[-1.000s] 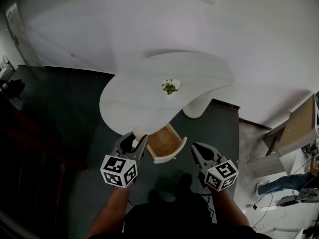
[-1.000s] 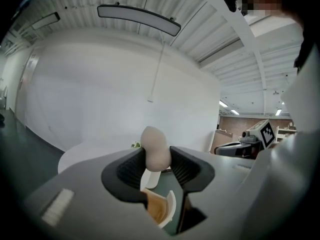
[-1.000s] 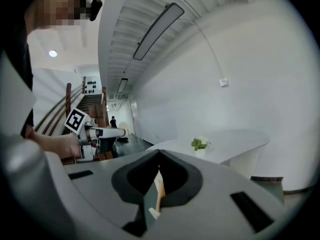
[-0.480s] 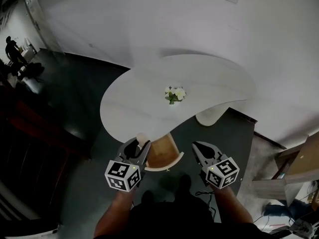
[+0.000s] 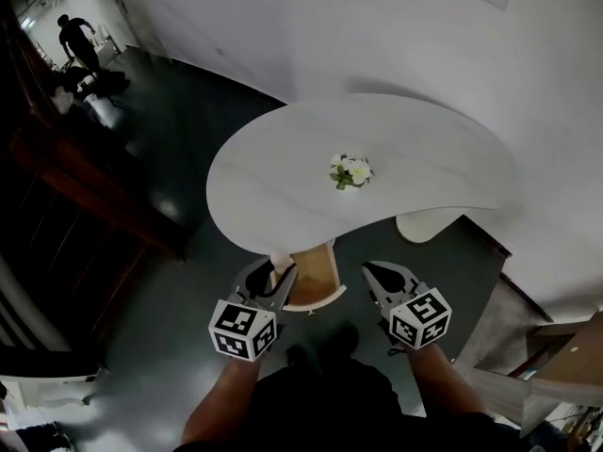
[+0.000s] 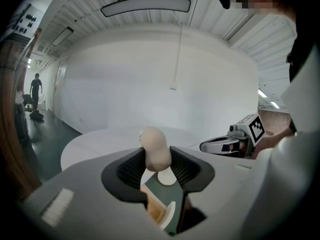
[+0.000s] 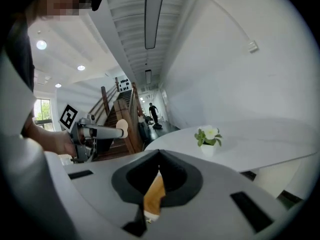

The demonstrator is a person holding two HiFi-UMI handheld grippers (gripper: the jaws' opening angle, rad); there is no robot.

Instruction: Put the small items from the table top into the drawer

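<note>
The left claw [image 6: 156, 158] is clenched on a small egg-shaped beige item [image 6: 154, 144], which stands upright between the two dark pads with its rounded top poking above them. A pale round part shows just beneath it in the gap between the pads. In the left gripper view the open drawer [image 5: 316, 267], with its wooden inside, shows below the held item. From the head view the item sits at the claw's tip, just beside the drawer's left edge and close to the near rim of the white worktop [image 5: 283, 196]. The right claw [image 7: 159, 156] is closed with its tips meeting and grips nothing. Only a strip of the drawer's wood shows through the slit lower down between its pads. In the head view it hangs to the right of the drawer, well apart from the item, with the left claw on the drawer's other side. A small pot of white flowers [image 5: 350, 171] stands alone near the middle of the worktop, well away from both claws.
</note>
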